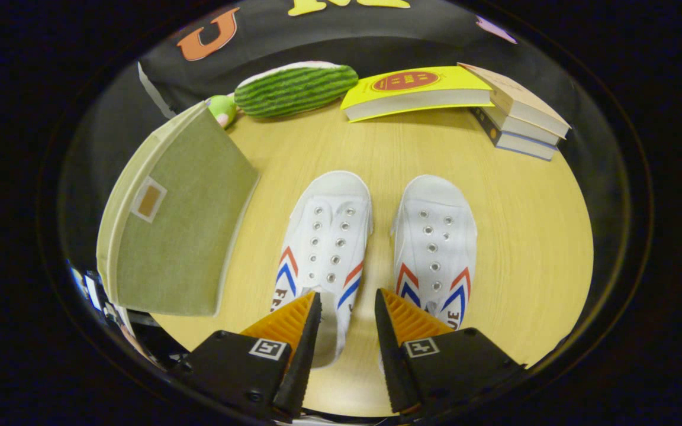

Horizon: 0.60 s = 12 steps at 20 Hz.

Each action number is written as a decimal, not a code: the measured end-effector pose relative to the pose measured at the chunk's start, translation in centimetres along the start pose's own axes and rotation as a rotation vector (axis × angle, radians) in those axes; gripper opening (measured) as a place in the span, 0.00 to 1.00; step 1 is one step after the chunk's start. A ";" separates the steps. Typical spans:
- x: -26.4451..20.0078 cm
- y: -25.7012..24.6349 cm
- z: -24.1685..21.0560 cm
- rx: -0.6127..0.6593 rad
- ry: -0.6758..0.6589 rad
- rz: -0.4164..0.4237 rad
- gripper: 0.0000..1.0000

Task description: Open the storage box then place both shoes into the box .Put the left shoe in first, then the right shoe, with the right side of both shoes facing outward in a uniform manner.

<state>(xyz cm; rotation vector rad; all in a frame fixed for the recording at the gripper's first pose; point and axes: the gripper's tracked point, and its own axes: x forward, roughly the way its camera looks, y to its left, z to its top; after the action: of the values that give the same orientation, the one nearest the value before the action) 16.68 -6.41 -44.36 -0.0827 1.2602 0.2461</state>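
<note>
Looking down on a round wooden table [495, 236] from above. Gripper [347, 307] hovering over the heel ends of 2 white canvas shoes, fingers spread with a clear gap between them, pinching nothing.

Left-hand shoe [326, 236] just ahead of the left finger [293, 319], at roughly 11 o'clock from the gap, toe pointing away, heel partly hidden under that finger. Right-hand shoe [436, 236] just ahead of the right finger [403, 319], at roughly 1 o'clock, toe likewise pointing away. Both laceless, with rows of metal eyelets and red and blue chevron stripes on the sides. Set side by side, near each other but apart, bare tabletop showing between them.

Olive-green fabric storage box [169, 225] at 10 o'clock from the fingers, just beside the left-hand shoe, lid shut, a small tan label patch on top.

Beyond the shoes, at the far table edge: a watermelon-striped plush [293, 89] at 11 o'clock, a yellow book [415, 89] at 12 to 1 o'clock, lying flat, and a stack of 3 books [521, 115] at 2 o'clock, touching the yellow book's corner.
</note>
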 end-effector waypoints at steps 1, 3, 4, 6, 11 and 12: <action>0.9 0.6 -0.2 0.002 0.017 0.026 0.53; 2.2 1.3 -0.7 -0.002 0.054 0.070 0.35; 2.3 1.4 -0.4 0.011 0.037 0.074 0.28; 2.2 1.5 -0.6 0.048 0.044 0.107 0.19; 0.3 2.2 0.1 0.165 0.013 0.220 0.07; -0.2 2.4 0.2 0.170 0.014 0.230 0.06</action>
<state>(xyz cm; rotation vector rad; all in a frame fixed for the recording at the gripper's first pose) 16.31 -4.07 -43.95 0.2080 1.3006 0.3350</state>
